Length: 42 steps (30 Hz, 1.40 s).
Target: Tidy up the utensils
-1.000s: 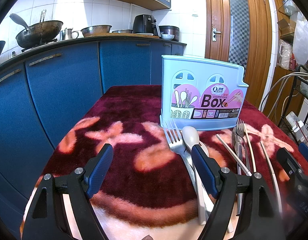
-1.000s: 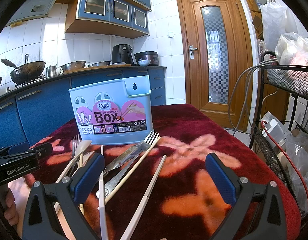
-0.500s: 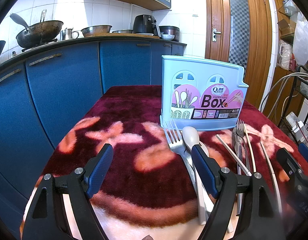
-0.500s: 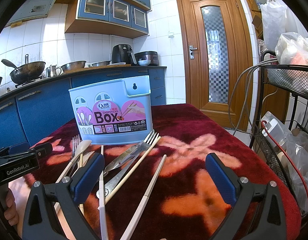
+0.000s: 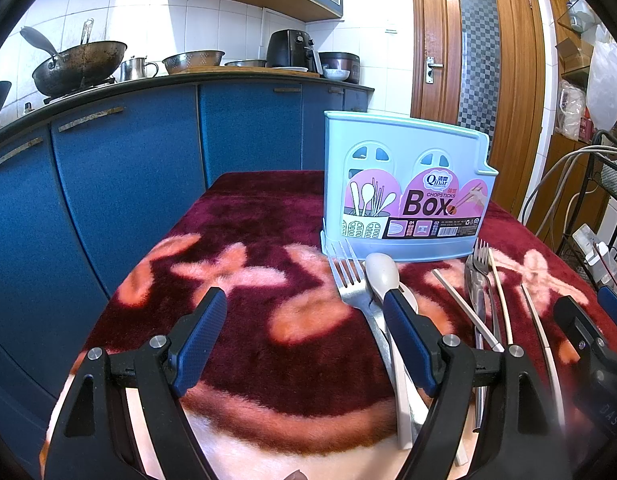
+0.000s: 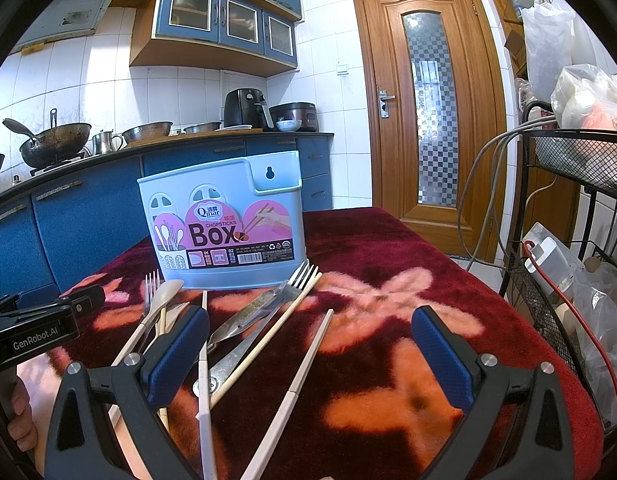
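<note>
Both jaws gaping, left gripper (image 5: 304, 340) and right gripper (image 6: 308, 352) hovering empty over the blanket (image 6: 388, 248); forks, spoon (image 5: 382, 274), chopsticks (image 6: 286, 396), possibly scissors, lying loose at 12 o'clock before the upright chopsticks box (image 6: 224, 228).

Glossy plastic utensil box (image 5: 404, 184), shiny metal fork (image 5: 350, 280), plush cloth table cover (image 5: 244, 248).
</note>
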Each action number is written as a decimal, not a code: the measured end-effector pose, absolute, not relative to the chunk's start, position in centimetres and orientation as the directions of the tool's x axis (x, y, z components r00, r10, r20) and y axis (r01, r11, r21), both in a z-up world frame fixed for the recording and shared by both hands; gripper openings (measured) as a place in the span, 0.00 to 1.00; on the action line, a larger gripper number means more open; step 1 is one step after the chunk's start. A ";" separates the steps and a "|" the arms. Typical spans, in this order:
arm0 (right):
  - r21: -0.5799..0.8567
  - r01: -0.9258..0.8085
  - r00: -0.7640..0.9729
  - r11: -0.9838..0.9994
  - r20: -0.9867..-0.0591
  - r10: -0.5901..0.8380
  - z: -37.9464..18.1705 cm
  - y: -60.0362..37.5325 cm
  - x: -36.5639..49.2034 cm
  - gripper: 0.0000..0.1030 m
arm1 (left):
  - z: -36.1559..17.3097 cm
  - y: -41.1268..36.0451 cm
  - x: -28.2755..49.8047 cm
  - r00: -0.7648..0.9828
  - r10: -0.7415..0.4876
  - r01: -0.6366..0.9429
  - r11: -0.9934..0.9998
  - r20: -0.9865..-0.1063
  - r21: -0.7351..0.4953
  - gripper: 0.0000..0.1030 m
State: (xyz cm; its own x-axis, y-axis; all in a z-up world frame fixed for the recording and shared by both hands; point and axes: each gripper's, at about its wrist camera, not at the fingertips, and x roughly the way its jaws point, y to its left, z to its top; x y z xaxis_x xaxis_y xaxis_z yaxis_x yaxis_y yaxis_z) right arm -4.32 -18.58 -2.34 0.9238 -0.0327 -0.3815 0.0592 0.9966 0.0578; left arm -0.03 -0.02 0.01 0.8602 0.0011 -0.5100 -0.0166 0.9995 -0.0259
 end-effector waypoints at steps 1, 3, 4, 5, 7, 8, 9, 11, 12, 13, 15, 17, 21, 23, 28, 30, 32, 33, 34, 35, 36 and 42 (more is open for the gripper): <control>0.058 0.060 0.924 0.997 -0.382 -0.033 -2.3 -18.6 -4.3 1.00 | 0.0 0.0 0.0 0.860 0.001 -0.017 1.000 -0.510 -0.026 0.79; 0.057 0.059 0.924 0.997 -0.382 -0.033 -2.3 -18.6 -4.3 1.00 | 0.0 0.0 0.0 0.860 0.001 -0.017 1.000 -0.510 -0.026 0.79; 0.057 0.059 0.924 0.997 -0.381 -0.033 -2.3 -18.6 -4.3 1.00 | 0.0 0.0 0.0 0.860 0.001 -0.016 1.000 -0.510 -0.026 0.79; 0.058 0.059 0.924 0.997 -0.381 -0.033 -2.3 -18.6 -4.3 1.00 | 0.0 0.0 0.0 0.860 0.001 -0.017 1.000 -0.510 -0.026 0.79; 0.058 0.059 0.924 0.997 -0.382 -0.033 -2.3 -18.6 -4.3 1.00 | 0.0 0.0 0.0 0.860 0.001 -0.017 1.000 -0.510 -0.026 0.79; 0.058 0.059 0.924 0.997 -0.381 -0.033 -2.3 -18.6 -4.3 1.00 | 0.0 0.0 0.0 0.860 0.001 -0.016 1.000 -0.510 -0.026 0.79; 0.058 0.059 0.924 0.997 -0.382 -0.033 -2.3 -18.6 -4.3 1.00 | 0.0 0.0 0.0 0.860 0.001 -0.017 1.000 -0.510 -0.026 0.79; 0.058 0.059 0.924 0.997 -0.381 -0.033 -2.3 -18.6 -4.3 1.00 | 0.0 0.0 0.0 0.860 0.001 -0.017 1.000 -0.510 -0.026 0.79; 0.058 0.059 0.924 0.997 -0.381 -0.033 -2.3 -18.6 -4.3 1.00 | 0.0 0.0 0.0 0.860 0.001 -0.017 1.000 -0.509 -0.026 0.79; 0.058 0.059 0.924 0.997 -0.382 -0.033 -2.3 -18.6 -4.3 1.00 | 0.0 0.0 0.0 0.861 0.001 -0.017 1.000 -0.509 -0.026 0.79; 0.058 0.059 0.924 0.997 -0.381 -0.033 -2.3 -18.6 -4.3 1.00 | 0.0 0.0 0.0 0.860 0.001 -0.016 1.000 -0.510 -0.026 0.79; 0.058 0.059 0.924 0.997 -0.382 -0.033 -2.3 -18.6 -4.3 1.00 | 0.0 0.0 0.0 0.861 0.001 -0.017 1.000 -0.509 -0.026 0.79; 0.058 0.059 0.924 0.997 -0.381 -0.033 -2.3 -18.6 -4.3 1.00 | 0.0 0.0 0.0 0.861 0.000 -0.016 1.000 -0.509 -0.027 0.79; 0.058 0.059 0.924 0.997 -0.382 -0.033 -2.4 -18.6 -4.3 1.00 | 0.0 0.0 0.0 0.861 0.001 -0.017 1.000 -0.509 -0.026 0.79; 0.069 0.059 0.920 0.996 -0.390 -0.028 -2.4 -18.8 -4.2 1.00 | 0.0 -0.1 0.0 0.860 0.001 -0.014 1.000 -0.510 -0.022 0.79; 0.079 0.059 0.915 0.995 -0.402 -0.022 -2.3 -18.9 -4.2 1.00 | 0.1 -0.2 -0.1 0.861 -0.001 -0.007 1.000 -0.509 -0.014 0.79; 0.092 0.054 0.908 0.994 -0.420 -0.011 -2.3 -19.5 -3.9 1.00 | 0.2 -0.3 0.0 0.862 -0.005 0.002 1.000 -0.507 -0.006 0.79; 0.095 0.053 0.905 0.994 -0.426 -0.008 -2.4 -19.6 -3.8 1.00 | 0.4 -0.4 -0.2 0.861 -0.008 0.006 1.000 -0.508 -0.005 0.79; 0.107 0.051 0.895 0.993 -0.446 0.002 -2.3 -19.8 -3.5 1.00 | 0.6 -0.5 -0.2 0.860 -0.010 0.011 1.000 -0.510 -0.003 0.79; 0.115 0.050 0.890 0.992 -0.455 0.008 -2.4 -20.1 -3.2 1.00 | 0.8 -0.6 -0.1 0.858 -0.011 0.014 1.000 -0.513 0.002 0.79; 0.126 0.047 0.883 0.991 -0.470 0.018 -2.3 -20.2 -3.0 1.00 | 0.8 -0.7 0.0 0.855 -0.013 0.019 1.000 -0.518 0.005 0.79; 0.167 0.050 0.799 0.985 -0.598 0.061 -2.6 -20.8 -1.3 1.00 | 0.6 0.5 1.5 0.802 -0.044 0.031 0.999 -0.596 -0.032 0.79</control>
State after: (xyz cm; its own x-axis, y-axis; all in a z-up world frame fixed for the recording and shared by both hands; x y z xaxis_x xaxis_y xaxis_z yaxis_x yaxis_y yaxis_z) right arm -1.35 -20.81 -2.60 0.7992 0.0609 -0.5979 0.0496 0.9848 0.1667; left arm 1.52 0.46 0.62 0.8020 -0.0439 -0.5957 0.0306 0.9990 -0.0324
